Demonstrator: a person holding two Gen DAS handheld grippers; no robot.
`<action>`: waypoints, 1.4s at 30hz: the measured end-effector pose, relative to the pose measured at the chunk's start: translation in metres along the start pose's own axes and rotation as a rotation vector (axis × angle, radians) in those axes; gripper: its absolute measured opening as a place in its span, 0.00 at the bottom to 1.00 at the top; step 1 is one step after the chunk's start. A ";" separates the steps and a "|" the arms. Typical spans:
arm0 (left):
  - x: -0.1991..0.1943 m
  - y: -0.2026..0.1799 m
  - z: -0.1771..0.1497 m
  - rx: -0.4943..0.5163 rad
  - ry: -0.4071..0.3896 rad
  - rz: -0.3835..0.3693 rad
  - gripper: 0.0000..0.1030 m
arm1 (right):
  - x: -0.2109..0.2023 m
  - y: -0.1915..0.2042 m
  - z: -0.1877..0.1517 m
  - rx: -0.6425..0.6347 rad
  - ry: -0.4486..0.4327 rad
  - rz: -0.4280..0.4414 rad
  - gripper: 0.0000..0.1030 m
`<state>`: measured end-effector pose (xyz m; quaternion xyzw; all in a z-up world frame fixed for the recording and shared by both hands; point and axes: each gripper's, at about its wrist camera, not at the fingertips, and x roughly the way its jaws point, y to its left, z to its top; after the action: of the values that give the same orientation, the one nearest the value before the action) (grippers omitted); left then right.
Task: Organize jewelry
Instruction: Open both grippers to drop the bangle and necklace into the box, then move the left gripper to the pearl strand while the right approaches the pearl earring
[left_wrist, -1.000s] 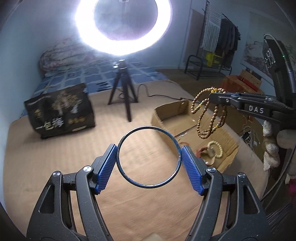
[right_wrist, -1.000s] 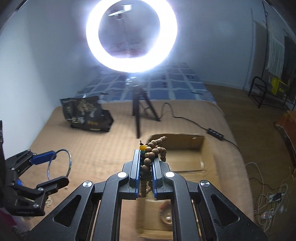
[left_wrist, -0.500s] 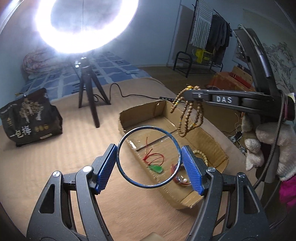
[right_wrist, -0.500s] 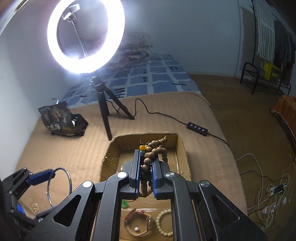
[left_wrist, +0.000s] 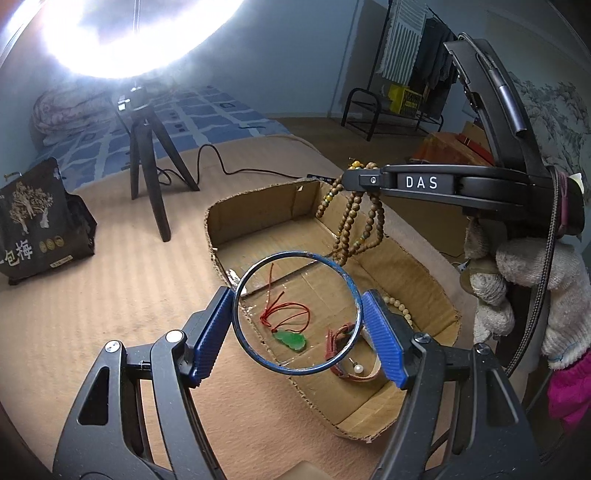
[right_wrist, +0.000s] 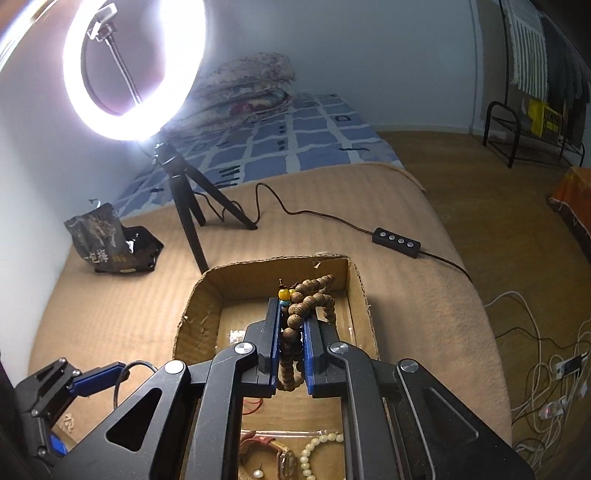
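Note:
My left gripper (left_wrist: 297, 314) is shut on a thin blue bangle (left_wrist: 351, 288), its blue pads pressing both sides, held above the near end of an open cardboard box (left_wrist: 258, 206). In the box lie a green pendant (left_wrist: 290, 339) on a red cord, a brown strap watch (left_wrist: 347, 369) with a pearl beside it, and a cream bead bracelet (left_wrist: 400, 310). My right gripper (right_wrist: 290, 328) is shut on a long brown wooden bead strand (right_wrist: 310, 291), which dangles over the box's far half (right_wrist: 288, 266). In the left wrist view the right gripper (left_wrist: 354, 181) reaches in from the right, beads (left_wrist: 351, 229) hanging.
The box sits on a tan ribbed blanket (left_wrist: 92, 302). A ring light on a black tripod (left_wrist: 147, 162) stands behind it, its cable and switch (right_wrist: 397, 242) running right. A black snack bag (left_wrist: 37, 221) is at the left. A gloved hand (left_wrist: 524, 280) holds the right gripper.
Both grippers have moved forward and down over the box, each keeping its hold. The box looks larger and its contents show through the bangle.

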<state>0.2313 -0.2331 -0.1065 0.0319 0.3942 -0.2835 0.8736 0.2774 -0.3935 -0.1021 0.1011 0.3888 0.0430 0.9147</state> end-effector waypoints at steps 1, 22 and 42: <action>0.002 0.000 0.000 -0.002 0.001 -0.001 0.71 | 0.000 -0.001 0.000 0.003 -0.001 0.004 0.09; 0.009 -0.009 -0.003 -0.016 0.061 0.013 0.74 | -0.003 -0.007 0.000 0.022 0.002 -0.029 0.63; -0.039 -0.009 -0.007 -0.003 -0.004 0.049 0.74 | -0.050 0.006 -0.002 0.006 -0.030 -0.056 0.64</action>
<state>0.2011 -0.2205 -0.0818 0.0396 0.3919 -0.2618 0.8811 0.2418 -0.3954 -0.0671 0.0935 0.3779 0.0147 0.9210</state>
